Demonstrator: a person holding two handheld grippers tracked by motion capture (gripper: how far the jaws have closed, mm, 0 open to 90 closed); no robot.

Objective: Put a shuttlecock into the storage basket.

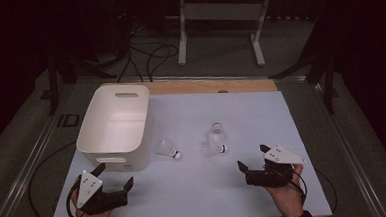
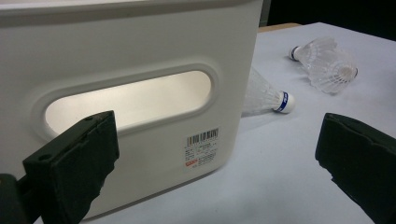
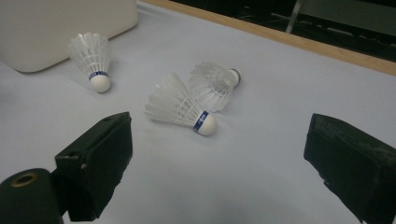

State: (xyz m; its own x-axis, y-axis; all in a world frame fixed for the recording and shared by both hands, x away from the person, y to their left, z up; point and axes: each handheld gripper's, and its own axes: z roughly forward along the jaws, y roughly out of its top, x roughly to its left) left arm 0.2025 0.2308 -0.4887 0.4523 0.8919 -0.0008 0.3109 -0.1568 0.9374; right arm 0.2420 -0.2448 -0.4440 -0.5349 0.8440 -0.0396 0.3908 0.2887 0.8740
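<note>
Three white shuttlecocks lie on the pale table sheet. One shuttlecock (image 1: 168, 150) (image 3: 91, 58) rests just right of the white bin (image 1: 114, 125). A second shuttlecock (image 1: 214, 149) (image 3: 180, 107), with a blue-banded cork, lies on its side at mid-table, and the third shuttlecock (image 1: 217, 133) (image 3: 215, 84) touches it from behind. My left gripper (image 1: 117, 175) (image 2: 217, 140) is open, empty, and close to the bin's near handle slot (image 2: 126, 100). My right gripper (image 1: 252, 156) (image 3: 219, 144) is open and empty, a short way in front of the pair.
The bin looks empty and carries a barcode label (image 2: 201, 147) on its near wall. A wooden strip (image 1: 210, 86) runs along the table's far edge. Beyond it are a white stand (image 1: 219, 17) and cables (image 1: 148, 56) on the floor.
</note>
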